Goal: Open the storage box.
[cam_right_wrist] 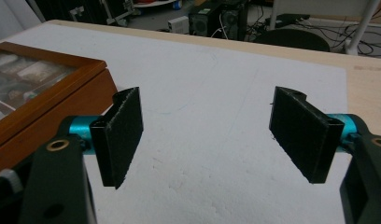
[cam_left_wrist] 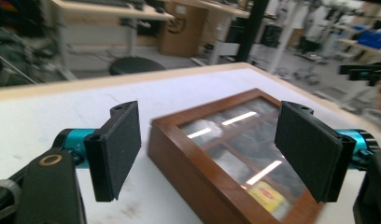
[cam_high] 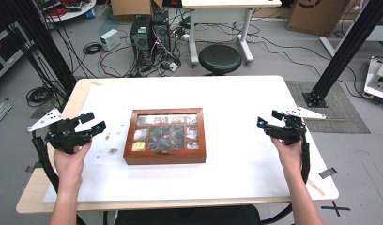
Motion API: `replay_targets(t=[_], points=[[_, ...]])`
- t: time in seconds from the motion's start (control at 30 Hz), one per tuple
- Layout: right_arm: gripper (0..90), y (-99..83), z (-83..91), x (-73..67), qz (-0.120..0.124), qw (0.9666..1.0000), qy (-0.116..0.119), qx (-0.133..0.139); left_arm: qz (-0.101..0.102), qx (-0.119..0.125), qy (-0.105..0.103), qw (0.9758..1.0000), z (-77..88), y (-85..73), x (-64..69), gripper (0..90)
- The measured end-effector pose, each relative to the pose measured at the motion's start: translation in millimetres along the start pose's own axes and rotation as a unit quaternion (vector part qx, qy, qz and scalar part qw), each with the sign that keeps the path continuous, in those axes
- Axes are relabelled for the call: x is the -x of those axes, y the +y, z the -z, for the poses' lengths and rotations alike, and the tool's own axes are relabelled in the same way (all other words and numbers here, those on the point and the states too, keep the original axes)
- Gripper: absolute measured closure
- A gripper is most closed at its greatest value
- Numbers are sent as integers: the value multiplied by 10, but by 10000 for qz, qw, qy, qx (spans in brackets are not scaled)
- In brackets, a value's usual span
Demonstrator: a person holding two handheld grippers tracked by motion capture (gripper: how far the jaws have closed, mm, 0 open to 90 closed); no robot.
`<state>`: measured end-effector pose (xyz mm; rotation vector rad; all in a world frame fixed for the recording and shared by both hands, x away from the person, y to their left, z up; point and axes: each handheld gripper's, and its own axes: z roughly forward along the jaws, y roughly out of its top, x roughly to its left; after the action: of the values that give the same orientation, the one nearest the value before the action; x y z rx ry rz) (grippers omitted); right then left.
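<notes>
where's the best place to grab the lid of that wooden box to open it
Probably the lid's front edge, nearest the person. The wooden box lies flat and closed, its glass-paned lid framed by a thin wooden rim, so the jaws should pinch that rim, not the glass. The left gripper and right gripper hang open either side; the hinge side can't be told.

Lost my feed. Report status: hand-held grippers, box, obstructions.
Left hand-held gripper open, empty. Right hand-held gripper open, empty. Wooden box mid-table, glass lid shut, untouched. Nothing between either and box.
</notes>
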<state>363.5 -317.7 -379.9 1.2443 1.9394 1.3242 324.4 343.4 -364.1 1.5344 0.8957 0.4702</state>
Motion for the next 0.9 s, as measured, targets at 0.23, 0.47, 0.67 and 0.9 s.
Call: replay_targets(t=[0.23,0.47,0.67,0.9], points=[[265,-17,-2,19,-6,10000,-21,-55,-91,146,6,9999,-27,-4,38,227],[265,-33,-20,17,19,9999,-54,-135,-76,42,-88,9999,-62,-52,36,227],[266,-30,-36,11,67,9998,-61,-155,-215,-109,-112,9996,-91,-70,76,227],[266,-24,-31,17,68,9998,-71,-163,-342,-65,-135,9993,-77,-69,124,227]])
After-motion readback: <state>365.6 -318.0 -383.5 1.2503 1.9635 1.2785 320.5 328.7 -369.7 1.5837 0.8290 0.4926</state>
